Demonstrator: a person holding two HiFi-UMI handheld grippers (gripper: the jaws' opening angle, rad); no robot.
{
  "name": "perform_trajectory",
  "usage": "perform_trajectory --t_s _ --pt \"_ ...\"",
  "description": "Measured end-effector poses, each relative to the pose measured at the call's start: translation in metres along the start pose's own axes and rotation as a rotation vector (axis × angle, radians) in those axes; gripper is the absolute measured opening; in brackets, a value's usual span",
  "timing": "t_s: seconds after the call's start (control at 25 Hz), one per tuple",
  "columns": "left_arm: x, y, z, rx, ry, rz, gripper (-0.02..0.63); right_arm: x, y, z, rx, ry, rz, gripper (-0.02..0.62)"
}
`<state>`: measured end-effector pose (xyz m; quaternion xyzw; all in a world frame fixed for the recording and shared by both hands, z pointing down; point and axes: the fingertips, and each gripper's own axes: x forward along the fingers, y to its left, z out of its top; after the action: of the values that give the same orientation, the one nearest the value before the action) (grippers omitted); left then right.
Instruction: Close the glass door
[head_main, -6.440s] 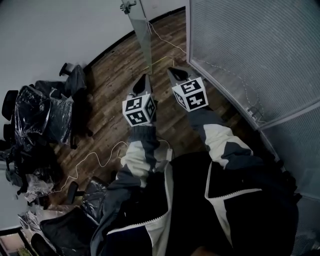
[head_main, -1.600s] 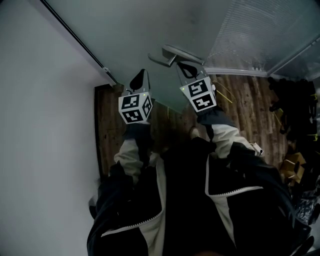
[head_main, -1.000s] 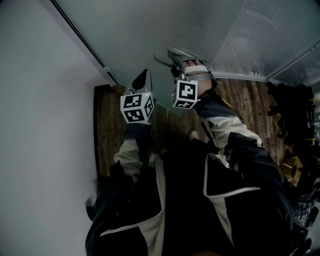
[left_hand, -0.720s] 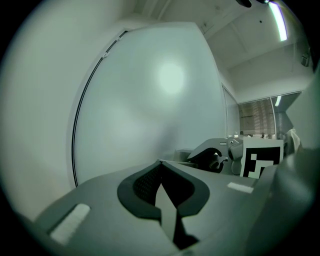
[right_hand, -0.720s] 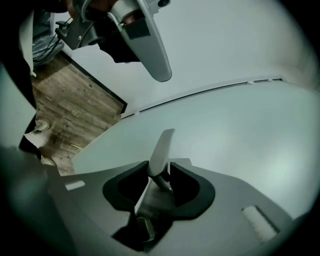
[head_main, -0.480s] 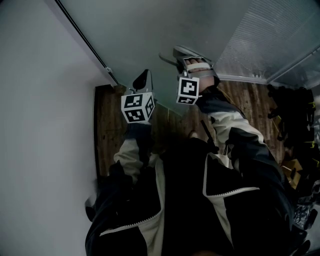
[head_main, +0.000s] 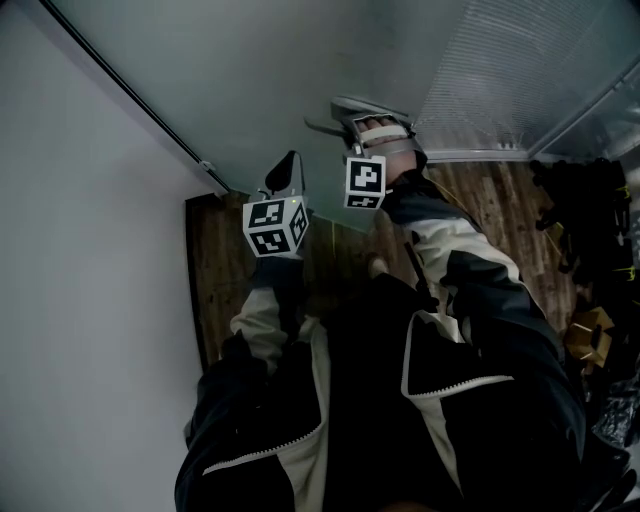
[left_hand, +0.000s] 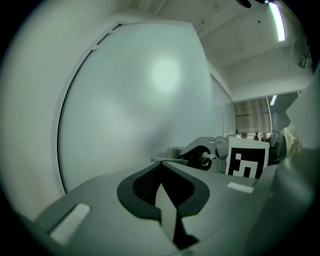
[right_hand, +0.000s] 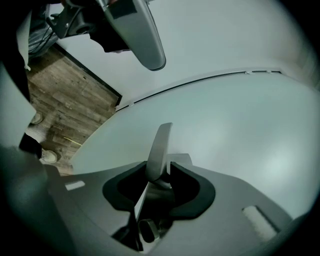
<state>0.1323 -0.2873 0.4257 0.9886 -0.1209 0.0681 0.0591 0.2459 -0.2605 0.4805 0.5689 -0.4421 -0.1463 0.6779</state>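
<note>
This looks like an office. A frosted glass door (head_main: 300, 70) with a metal lever handle (head_main: 358, 104) meets a ribbed glass partition (head_main: 520, 70) at upper right, above a wood-plank floor (head_main: 215, 260). The left gripper view shows a ceiling strip light (left_hand: 278, 22) and window blinds (left_hand: 255, 117).

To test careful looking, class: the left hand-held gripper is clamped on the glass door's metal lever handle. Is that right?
No: the right hand-held gripper is clamped on the metal lever handle of the glass door, as the right gripper view shows. The left hand-held gripper is shut on nothing.
</note>
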Motion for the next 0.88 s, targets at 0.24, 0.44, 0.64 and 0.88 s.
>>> perform_trajectory --t_s 0.24,0.44,0.64,0.88 --pt "0.051 -0.004 0.013 0.003 -0.004 0.005 0.002 0.032 -0.017 -0.026 -0.017 -0.02 -0.007 0.141" --pt "0.092 -0.011 0.036 0.011 -0.026 0.019 0.002 0.066 -0.036 -0.054 -0.032 -0.021 -0.001 0.143" --pt "0.113 -0.018 0.036 0.006 -0.027 0.034 0.002 0.099 -0.043 -0.073 -0.078 -0.017 0.014 0.143" --pt "0.129 -0.019 0.036 0.012 -0.032 0.073 0.002 0.144 -0.059 -0.096 -0.177 0.006 0.015 0.143"
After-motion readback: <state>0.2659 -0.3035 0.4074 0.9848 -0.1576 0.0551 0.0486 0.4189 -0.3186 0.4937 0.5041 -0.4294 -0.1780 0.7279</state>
